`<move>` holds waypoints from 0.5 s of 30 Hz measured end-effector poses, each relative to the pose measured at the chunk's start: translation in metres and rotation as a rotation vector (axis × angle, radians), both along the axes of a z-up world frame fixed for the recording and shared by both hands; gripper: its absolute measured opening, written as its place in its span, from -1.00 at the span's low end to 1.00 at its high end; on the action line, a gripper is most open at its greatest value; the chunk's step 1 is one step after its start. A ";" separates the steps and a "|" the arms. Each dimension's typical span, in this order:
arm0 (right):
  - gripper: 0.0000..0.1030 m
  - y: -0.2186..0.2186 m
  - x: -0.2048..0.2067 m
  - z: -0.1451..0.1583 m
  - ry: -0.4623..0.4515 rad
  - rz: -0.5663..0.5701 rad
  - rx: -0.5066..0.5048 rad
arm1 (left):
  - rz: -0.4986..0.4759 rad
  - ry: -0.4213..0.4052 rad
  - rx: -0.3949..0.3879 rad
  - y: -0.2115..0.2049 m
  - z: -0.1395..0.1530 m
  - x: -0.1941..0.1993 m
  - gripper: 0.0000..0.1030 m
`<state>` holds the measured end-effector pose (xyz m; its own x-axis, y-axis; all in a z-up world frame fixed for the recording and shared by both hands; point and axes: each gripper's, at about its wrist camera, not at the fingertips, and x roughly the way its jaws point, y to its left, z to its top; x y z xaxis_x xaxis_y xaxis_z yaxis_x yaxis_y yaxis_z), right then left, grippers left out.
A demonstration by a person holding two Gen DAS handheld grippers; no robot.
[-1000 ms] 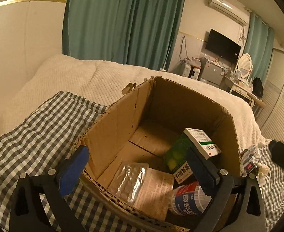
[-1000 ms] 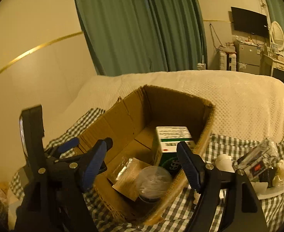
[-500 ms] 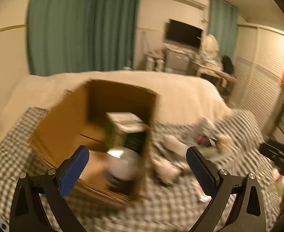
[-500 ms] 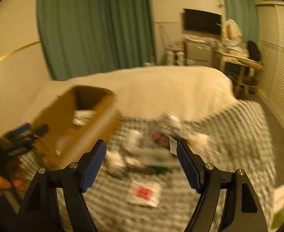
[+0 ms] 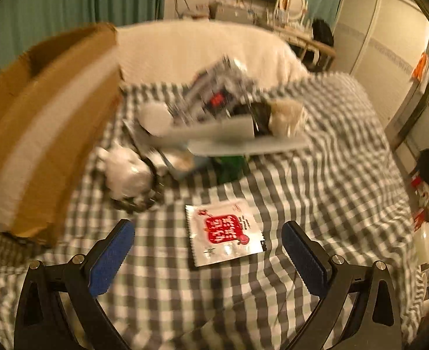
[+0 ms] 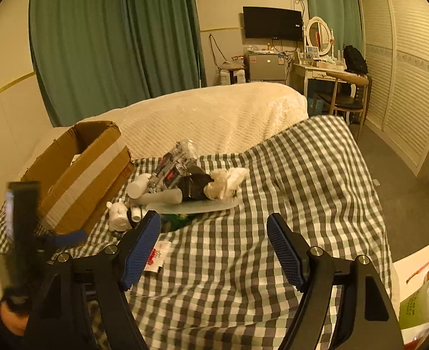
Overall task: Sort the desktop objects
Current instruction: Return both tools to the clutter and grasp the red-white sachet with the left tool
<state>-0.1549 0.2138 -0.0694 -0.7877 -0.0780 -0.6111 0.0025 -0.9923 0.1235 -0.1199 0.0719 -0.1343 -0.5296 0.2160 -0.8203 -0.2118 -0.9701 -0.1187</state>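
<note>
Now both tongs [image 5: 207, 246] [image 6: 213, 243] wide apart, empty.

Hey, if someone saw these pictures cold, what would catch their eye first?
Probably the red-and-white sachet lying flat on the checked cloth, right between the open left gripper. Behind it sits a jumbled pile of small items, with the cardboard box to its left.

- We note the left gripper [image 5: 207, 250]: black triangular frame arms with open cut-outs, blue ribbed pads [image 5: 111, 258], silver screw heads at the joints.
- We note the right gripper [image 6: 213, 246]: same black frame, blue textured pads [image 6: 284, 255], silver screws.
- No cables or sleeves discernible.
</note>
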 end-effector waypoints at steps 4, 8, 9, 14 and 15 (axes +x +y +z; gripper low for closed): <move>0.45 0.007 -0.004 -0.015 -0.018 0.003 -0.019 | 0.013 -0.072 0.000 0.006 -0.024 -0.020 0.90; 0.46 0.013 -0.007 -0.022 -0.029 -0.005 -0.034 | 0.012 -0.154 0.031 0.004 -0.041 -0.032 0.37; 0.46 0.015 -0.009 -0.024 -0.034 -0.007 -0.039 | 0.003 -0.147 0.041 0.003 -0.041 -0.031 0.16; 0.46 0.012 -0.016 -0.032 -0.066 -0.013 -0.034 | -0.037 -0.113 0.061 -0.003 -0.032 -0.025 -0.13; 0.46 0.010 -0.018 -0.033 -0.069 -0.009 -0.027 | -0.036 -0.103 0.072 -0.008 -0.028 -0.024 -0.13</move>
<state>-0.1725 0.2235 -0.1020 -0.7443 -0.0886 -0.6619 -0.0159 -0.9885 0.1502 -0.1436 0.0643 -0.1626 -0.4344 0.2939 -0.8515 -0.2293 -0.9502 -0.2110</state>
